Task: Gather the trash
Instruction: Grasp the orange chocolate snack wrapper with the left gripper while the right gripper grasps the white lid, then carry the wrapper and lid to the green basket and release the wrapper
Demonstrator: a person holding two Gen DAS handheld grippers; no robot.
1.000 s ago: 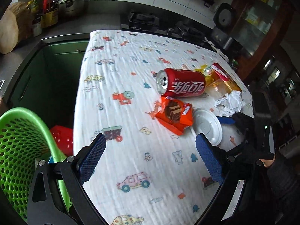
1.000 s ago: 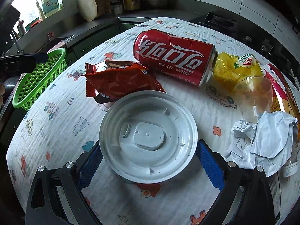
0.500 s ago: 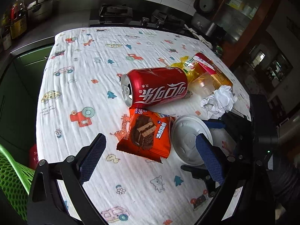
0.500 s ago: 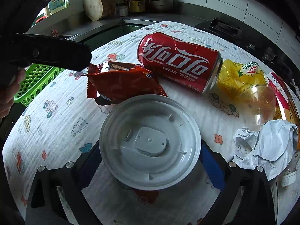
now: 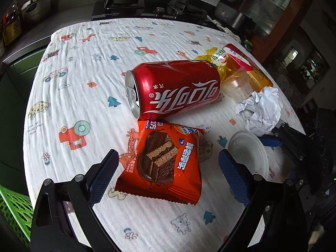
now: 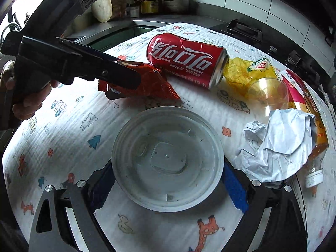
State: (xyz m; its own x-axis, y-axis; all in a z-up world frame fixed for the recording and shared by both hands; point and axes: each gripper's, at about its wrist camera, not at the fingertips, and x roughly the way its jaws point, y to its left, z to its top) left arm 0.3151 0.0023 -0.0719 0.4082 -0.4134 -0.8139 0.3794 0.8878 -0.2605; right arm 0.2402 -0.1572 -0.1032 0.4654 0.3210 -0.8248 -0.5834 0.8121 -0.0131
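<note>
An orange snack wrapper (image 5: pixel 166 161) lies on the patterned tablecloth, straddled by my open left gripper (image 5: pixel 167 174); it also shows in the right wrist view (image 6: pixel 151 84). A red cola can (image 5: pixel 176 90) lies on its side just beyond it (image 6: pixel 187 61). A white plastic lid (image 6: pixel 168 159) lies flat between the fingers of my right gripper (image 6: pixel 168 187), which stands wide around its rim; the lid also shows in the left wrist view (image 5: pixel 247 155). Crumpled white paper (image 6: pixel 279 145), a clear cup (image 6: pixel 266 90) and yellow packaging (image 6: pixel 250 71) lie to the right.
A green basket (image 5: pixel 14 208) hangs at the table's near left edge. The kitchen counter with bottles and a pot (image 6: pixel 174 0) runs behind the table. A stove (image 5: pixel 124 2) sits at the far end. The left gripper's body (image 6: pixel 69 63) reaches in over the wrapper.
My left gripper has swung from the basket to the middle of the table and closed in on the orange wrapper. My right gripper has stayed around the white lid.
</note>
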